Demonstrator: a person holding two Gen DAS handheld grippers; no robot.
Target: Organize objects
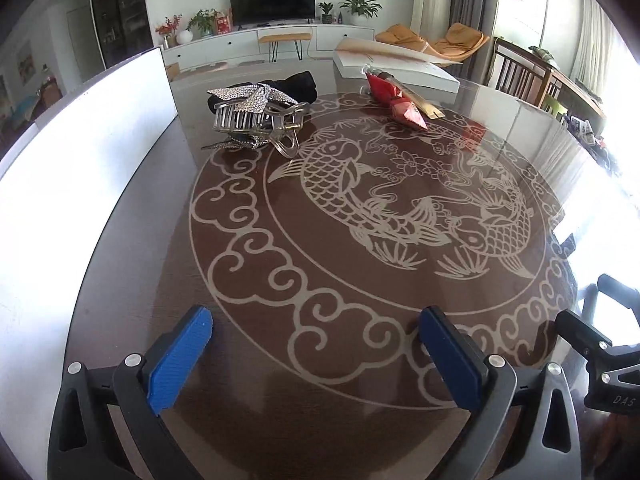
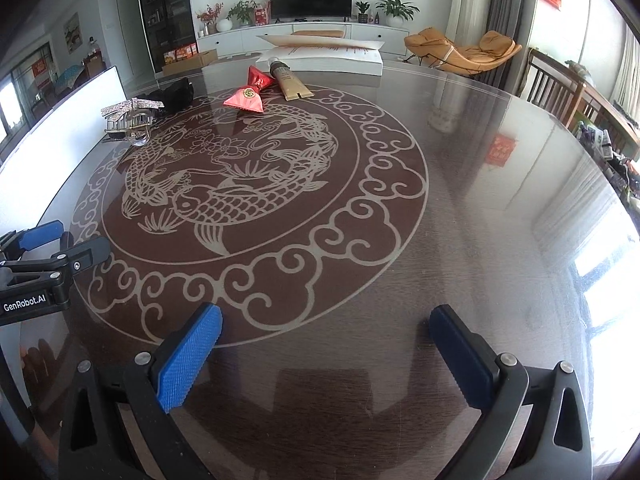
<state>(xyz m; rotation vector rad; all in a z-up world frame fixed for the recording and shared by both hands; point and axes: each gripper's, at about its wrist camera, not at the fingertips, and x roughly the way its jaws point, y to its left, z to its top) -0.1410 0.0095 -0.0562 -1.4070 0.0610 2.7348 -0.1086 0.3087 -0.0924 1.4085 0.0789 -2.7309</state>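
On the far side of a round glass-topped table (image 1: pixel 248 360) lie a clear hair claw with a rhinestone bow (image 1: pixel 256 116) (image 2: pixel 134 118), a black cloth bundle (image 1: pixel 298 84) (image 2: pixel 178 94), a red foil packet (image 1: pixel 396 100) (image 2: pixel 250 92) and a gold tube (image 1: pixel 416 98) (image 2: pixel 290 80). My left gripper (image 1: pixel 316 320) hovers open over the near part of the table, nothing between its blue pads. My right gripper (image 2: pixel 326 322) is open too, empty, close to the left one, whose fingers (image 2: pixel 44 236) show at the left edge of the right wrist view.
A white board (image 1: pixel 88 160) (image 2: pixel 80 120) stands along the table's left edge. A flat white box with papers (image 1: pixel 396 66) (image 2: pixel 332 54) lies at the far rim. Wooden chairs (image 2: pixel 560 88) stand to the right; a TV cabinet (image 2: pixel 304 32) is beyond.
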